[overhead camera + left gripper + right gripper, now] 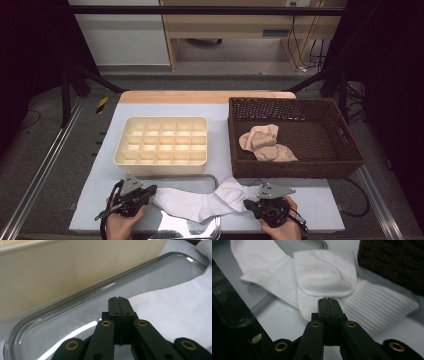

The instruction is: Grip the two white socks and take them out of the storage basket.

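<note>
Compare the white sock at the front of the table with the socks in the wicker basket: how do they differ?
The white sock lies stretched out, partly on the metal tray; the beige socks lie crumpled in the brown wicker basket. The white sock is long and ribbed; the beige socks look shorter and bunched together. The white sock lies between the left gripper and right gripper, both closed at its ends; the beige socks lie well away from both. Neither is in the divided box.

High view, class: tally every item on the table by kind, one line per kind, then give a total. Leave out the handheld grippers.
White socks: 1
Beige socks: 2, bunched together, so the count is my best reading
Wicker baskets: 1
Cream divider trays: 1
Metal trays: 1
Total: 6
</note>
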